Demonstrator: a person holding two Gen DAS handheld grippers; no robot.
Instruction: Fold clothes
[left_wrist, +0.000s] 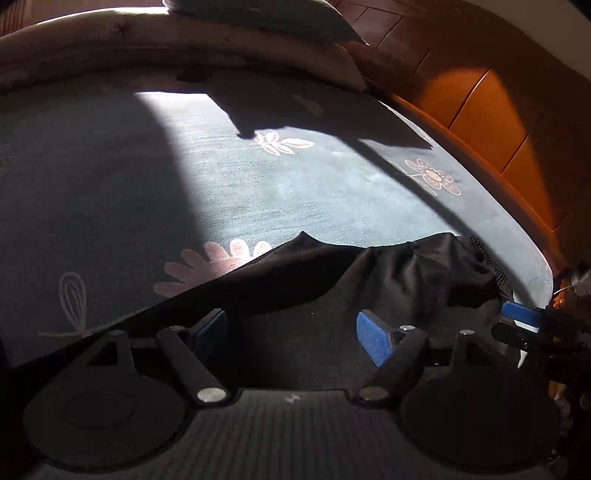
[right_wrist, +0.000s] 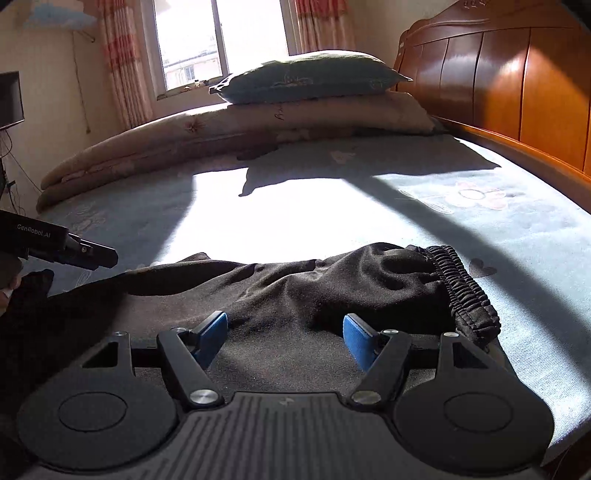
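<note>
Bedroom, blue flowered sheet (right_wrist: 498, 258) over a bed, wooden headboard (right_wrist: 517, 92) along the right edge, window (right_wrist: 221, 40) at the far end. One black garment (right_wrist: 295, 295), looks like pants, lies crumpled at the near part of the sheet; its ribbed elastic waistband (right_wrist: 461, 288) sits on the right side, near the headboard-side edge. Beyond the garment the sheet is bare, half sunlit, half in shadow, up to the bedding at the far edge. One folded tan quilt (right_wrist: 184, 147) runs along that far edge, one green pillow (right_wrist: 310, 77) stacked on a tan one (right_wrist: 351, 110).

Right gripper (right_wrist: 284, 332) low over the garment's middle, jaws spread wide, blue pads apart, nothing between them; cannot tell whether the pads touch the cloth. Left gripper (left_wrist: 291, 328) also spread wide over the dark cloth, near its left part, nothing clamped. In the right wrist view the left gripper's black body pokes in from the left edge, just above the garment's left end. Two grippers, one garment, two pillows, one quilt.
</note>
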